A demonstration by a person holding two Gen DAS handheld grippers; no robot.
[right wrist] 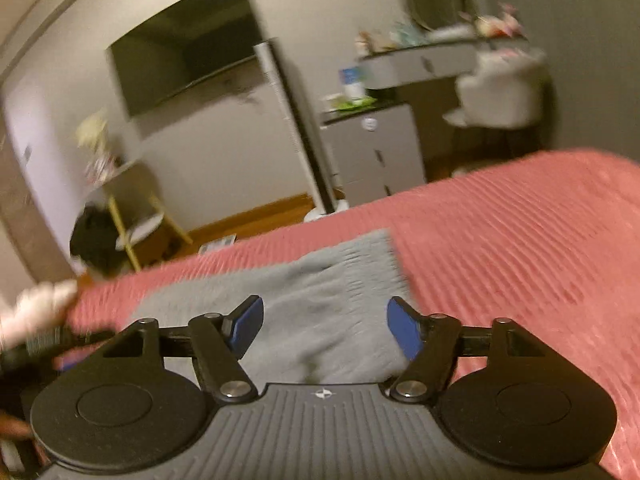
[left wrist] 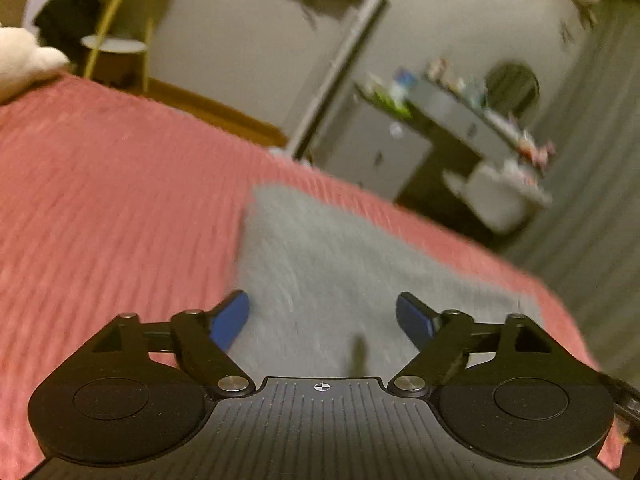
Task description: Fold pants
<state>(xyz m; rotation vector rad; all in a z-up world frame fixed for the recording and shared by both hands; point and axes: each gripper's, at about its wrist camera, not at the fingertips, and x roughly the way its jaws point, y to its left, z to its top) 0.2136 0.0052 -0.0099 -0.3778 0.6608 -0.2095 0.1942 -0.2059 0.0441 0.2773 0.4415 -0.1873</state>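
Grey pants (left wrist: 340, 272) lie flat on a pink ribbed bedspread (left wrist: 120, 184), folded into a compact rectangle. In the left wrist view my left gripper (left wrist: 323, 320) is open and empty just above the near part of the pants. In the right wrist view the same grey pants (right wrist: 320, 300) show with a crease across the top, on the pink bedspread (right wrist: 520, 240). My right gripper (right wrist: 325, 326) is open and empty above their near edge. Both views are motion-blurred.
A white pillow (left wrist: 24, 60) lies at the bed's far left. Beyond the bed are a small round side table (left wrist: 116, 46), a tall fridge (right wrist: 292, 128), a grey drawer cabinet (right wrist: 376, 152), a cluttered vanity shelf with round mirror (left wrist: 512, 88), and a wall TV (right wrist: 188, 64).
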